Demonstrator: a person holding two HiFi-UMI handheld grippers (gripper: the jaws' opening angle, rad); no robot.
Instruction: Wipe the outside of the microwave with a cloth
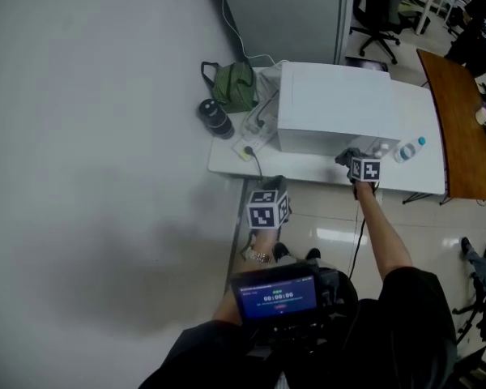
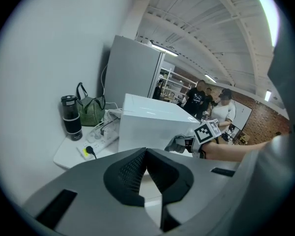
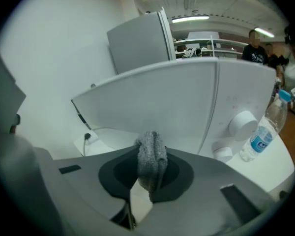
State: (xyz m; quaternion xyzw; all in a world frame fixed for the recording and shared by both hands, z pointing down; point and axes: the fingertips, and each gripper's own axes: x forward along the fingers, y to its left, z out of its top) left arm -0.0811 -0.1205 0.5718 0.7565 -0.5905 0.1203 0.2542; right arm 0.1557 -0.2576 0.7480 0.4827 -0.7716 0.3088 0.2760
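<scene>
The right claw (image 3: 148, 183) pinches a folded grey knit cloth (image 3: 151, 154). The boxy white microwave (image 3: 167, 107) sits at its 12 o'clock on the white bench (image 1: 308, 168). The left claw (image 2: 146, 166) is closed and empty. Wiping looks barely begun.

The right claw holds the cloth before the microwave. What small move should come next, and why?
Probably ease the right claw forward until the grey cloth presses on the microwave door. The claw is shut on the cloth, pointed at the white front, and seems just short of it.
</scene>
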